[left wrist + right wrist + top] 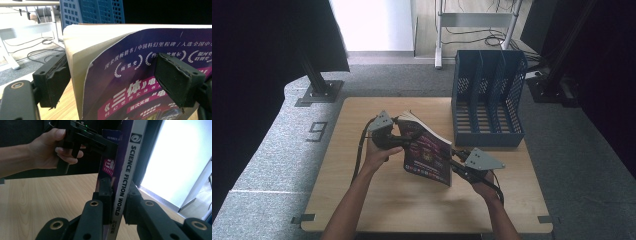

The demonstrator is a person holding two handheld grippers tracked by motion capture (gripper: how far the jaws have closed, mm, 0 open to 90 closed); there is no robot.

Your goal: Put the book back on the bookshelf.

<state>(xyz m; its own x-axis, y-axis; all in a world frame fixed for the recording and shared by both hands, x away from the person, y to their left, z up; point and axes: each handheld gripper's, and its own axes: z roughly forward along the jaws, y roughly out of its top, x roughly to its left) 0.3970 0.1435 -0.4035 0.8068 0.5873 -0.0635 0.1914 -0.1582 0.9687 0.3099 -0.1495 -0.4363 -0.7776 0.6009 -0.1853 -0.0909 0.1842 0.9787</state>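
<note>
The paperback book (428, 155) stands tilted, long axis toward the right hand-held gripper (458, 161), which clamps its spine; the left hand-held gripper (404, 136) straddles it, jaws wide.

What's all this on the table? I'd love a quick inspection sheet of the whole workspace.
Surface: wooden table, bare around the work.
Job's things: magazine held above the table; blue file rack at the far right.
Clutter: nothing seen.
Grippers: right gripper shut on the magazine's spine; left gripper jaws straddle its far edge, one pad off the pages.
Cables: black cable trails from the left gripper; more on the floor.
Surroundings: grey carpet, dark curtains.
</note>
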